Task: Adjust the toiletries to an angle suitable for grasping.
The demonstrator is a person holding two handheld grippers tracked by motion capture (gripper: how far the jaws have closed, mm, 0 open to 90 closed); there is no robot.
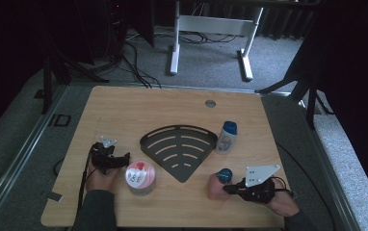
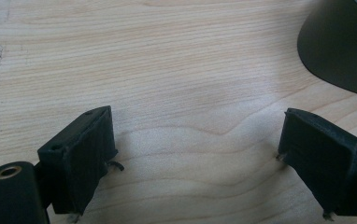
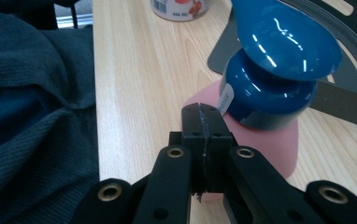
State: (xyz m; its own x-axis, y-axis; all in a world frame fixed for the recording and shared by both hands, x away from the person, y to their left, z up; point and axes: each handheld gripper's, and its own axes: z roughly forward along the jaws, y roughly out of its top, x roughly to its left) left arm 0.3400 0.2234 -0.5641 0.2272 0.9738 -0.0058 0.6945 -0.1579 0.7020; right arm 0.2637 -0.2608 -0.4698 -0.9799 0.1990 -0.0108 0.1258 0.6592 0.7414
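A pink bottle with a blue cap stands near the table's front right. My right gripper is shut with nothing between its jaws, and its tips rest against the bottle's side. My left gripper is open over bare wood, just left of a round tub with a pink and red lid. A black fan-shaped rack lies flat at the table's middle.
A white bottle with a blue cap stands at the rack's right corner. The wooden table has a round hole near its far edge. A dark sleeve lies left of my right gripper.
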